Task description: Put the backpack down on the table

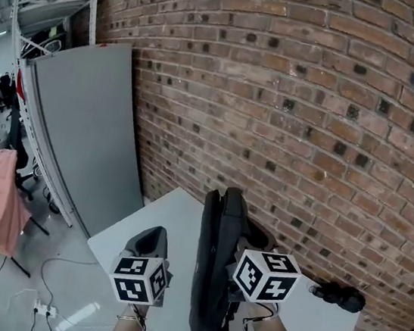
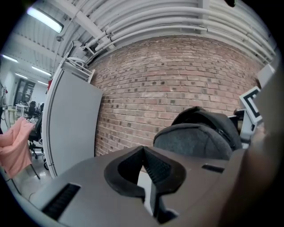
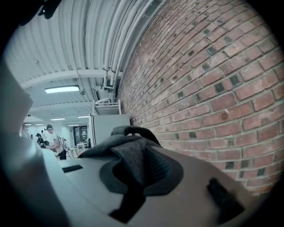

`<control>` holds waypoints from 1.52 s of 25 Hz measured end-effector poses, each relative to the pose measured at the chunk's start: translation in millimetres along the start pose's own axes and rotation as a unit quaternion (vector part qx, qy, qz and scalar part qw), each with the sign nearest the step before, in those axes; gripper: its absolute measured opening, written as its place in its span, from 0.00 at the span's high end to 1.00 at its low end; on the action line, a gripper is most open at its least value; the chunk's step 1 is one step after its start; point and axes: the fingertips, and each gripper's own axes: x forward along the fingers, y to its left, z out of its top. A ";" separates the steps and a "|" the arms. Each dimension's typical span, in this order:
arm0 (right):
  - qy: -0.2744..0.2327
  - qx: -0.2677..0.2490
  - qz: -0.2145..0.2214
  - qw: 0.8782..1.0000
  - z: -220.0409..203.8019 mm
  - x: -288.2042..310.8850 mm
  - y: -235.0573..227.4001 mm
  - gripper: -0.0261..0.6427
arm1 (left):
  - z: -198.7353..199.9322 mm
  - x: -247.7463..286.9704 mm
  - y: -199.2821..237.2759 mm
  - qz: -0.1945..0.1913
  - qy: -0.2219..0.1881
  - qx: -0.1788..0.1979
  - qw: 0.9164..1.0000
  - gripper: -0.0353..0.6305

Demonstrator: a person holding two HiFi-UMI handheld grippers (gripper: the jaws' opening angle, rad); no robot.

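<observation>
Jaws on my right gripper [image 3: 140, 174] are clamped on a fold of grey fabric belonging to the backpack [image 1: 215, 273]. Just beyond that pinch I can see the carry handle [image 3: 133, 130] arching up. The left gripper [image 2: 143, 153] has its jaws together at the tips with nothing between them, and it sits just beside the bag without touching it.

From the head view the backpack hangs edge-on between the two grippers, over the white table [image 1: 179, 214]. I cannot tell whether its lower end touches the surface.

I judge it soft and floppy. The weave looks felt-like and grippy, so slipping seems unlikely, but a pinched fold can stretch and let the body sag or swing. It looks thin and mostly empty, so probably light. The handle loop would give a firmer hold than loose cloth. My free left jaws could steady the lower edge so it lies flat rather than toppling.

A small black object [image 1: 338, 295] lies on the table to the right, near the brick wall [image 1: 323, 101], and I want to keep the bag off it. A grey panel [image 1: 82, 132] leans against the wall to the left.
</observation>
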 end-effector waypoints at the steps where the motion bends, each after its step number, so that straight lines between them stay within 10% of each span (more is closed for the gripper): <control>1: -0.006 -0.003 0.001 1.000 -0.2 7.2 1.3 0.89 | -0.5 2.6 2.9 0.005 0.000 -0.003 1.000 0.93; 38: 0.045 -0.025 -0.109 0.993 -77.1 -114.8 -56.2 0.89 | -99.4 -36.3 -114.4 -0.102 0.072 -0.042 0.991 0.93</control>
